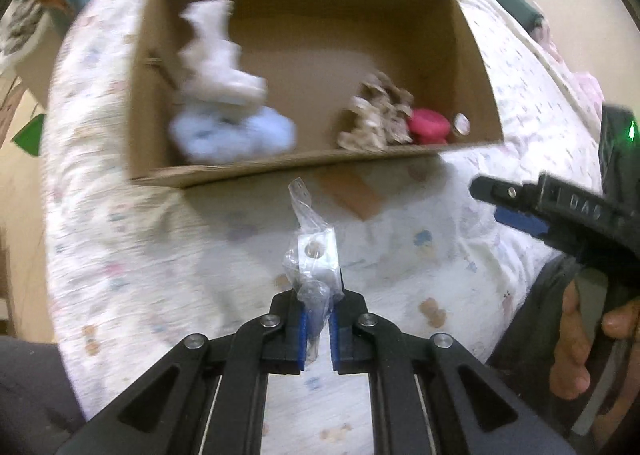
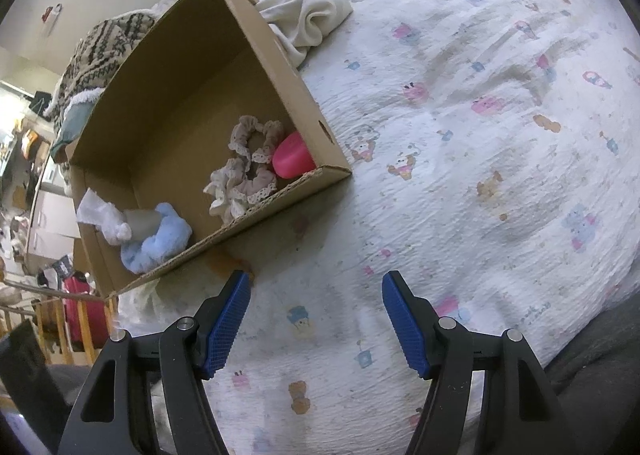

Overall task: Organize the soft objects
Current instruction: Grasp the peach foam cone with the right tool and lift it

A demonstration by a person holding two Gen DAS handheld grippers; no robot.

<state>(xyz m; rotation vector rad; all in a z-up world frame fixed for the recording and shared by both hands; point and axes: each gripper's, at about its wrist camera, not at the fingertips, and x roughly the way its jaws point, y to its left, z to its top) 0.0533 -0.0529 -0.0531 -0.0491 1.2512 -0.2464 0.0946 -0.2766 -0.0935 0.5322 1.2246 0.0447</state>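
Note:
My left gripper is shut on a clear plastic bag with a white block inside, held above the bed just in front of the cardboard box. The box holds a white soft toy on a light blue fluffy item, beige scrunchies and a pink object. In the right wrist view the box shows the same blue item, scrunchies and pink object. My right gripper is open and empty over the bedsheet; it also shows in the left wrist view.
A patterned white bedsheet covers the bed. A crumpled cream cloth lies beyond the box. A knitted patterned blanket lies behind the box. Room clutter and a wooden rail are off the bed's left edge.

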